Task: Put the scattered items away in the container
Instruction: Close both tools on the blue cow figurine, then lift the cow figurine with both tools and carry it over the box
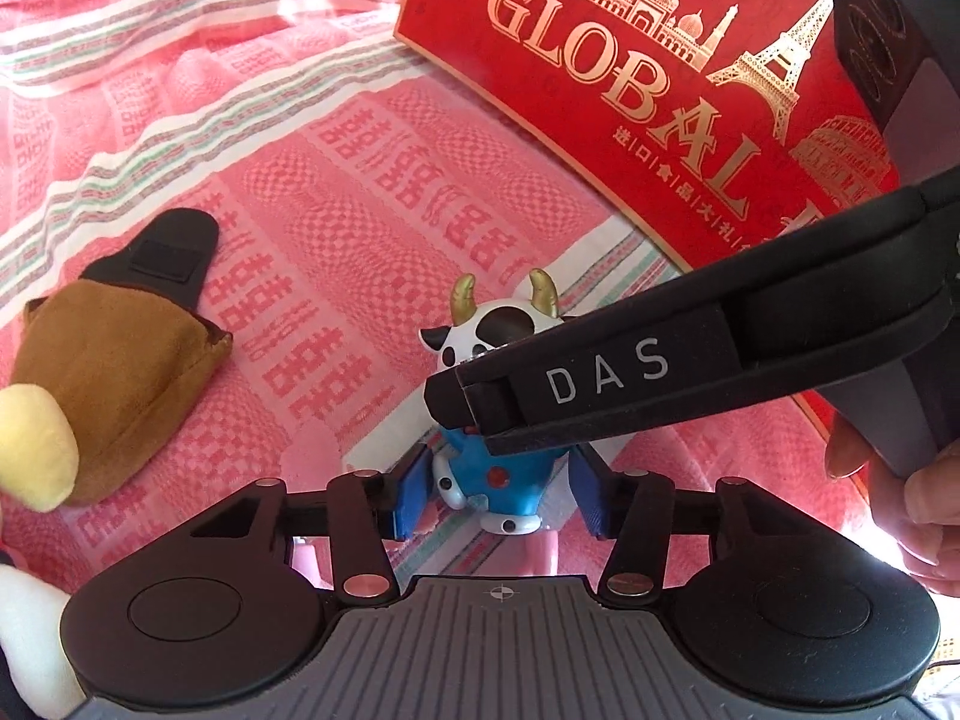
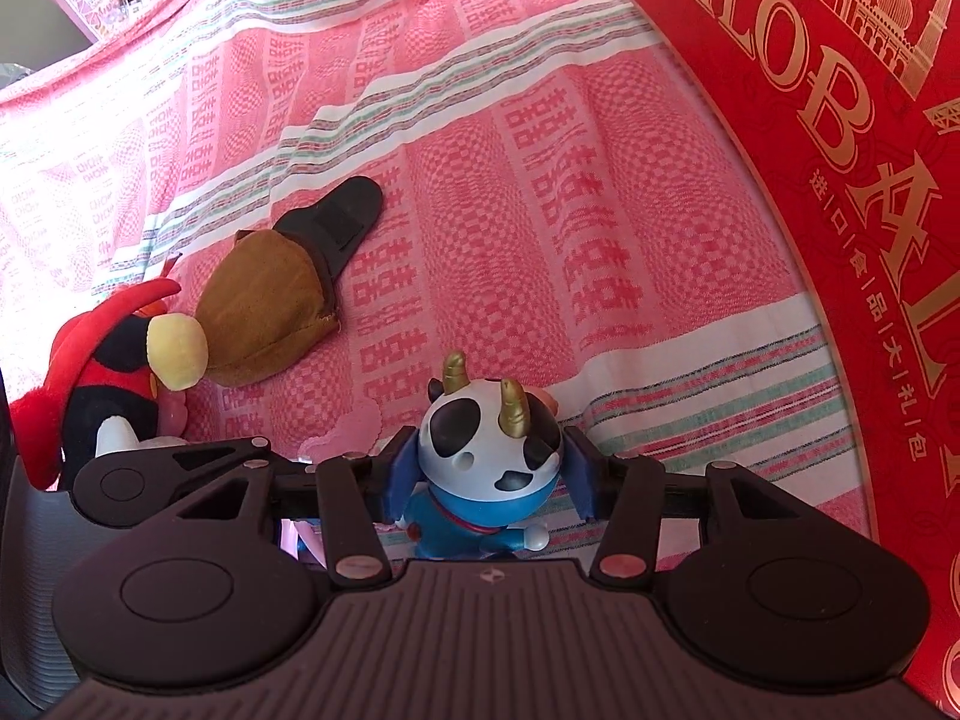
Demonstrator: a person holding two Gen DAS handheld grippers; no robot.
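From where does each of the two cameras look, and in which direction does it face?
Left wrist: sits on the left gripper, faces forward and down at the cow figurine between its blue fingers; the right gripper crosses in from the right, the person's hand behind it.
Right wrist: sits on the right gripper, faces down onto the figurine's head between its fingers.
Shared: the figurine, the brown pouch, the red box, the pink cloth.
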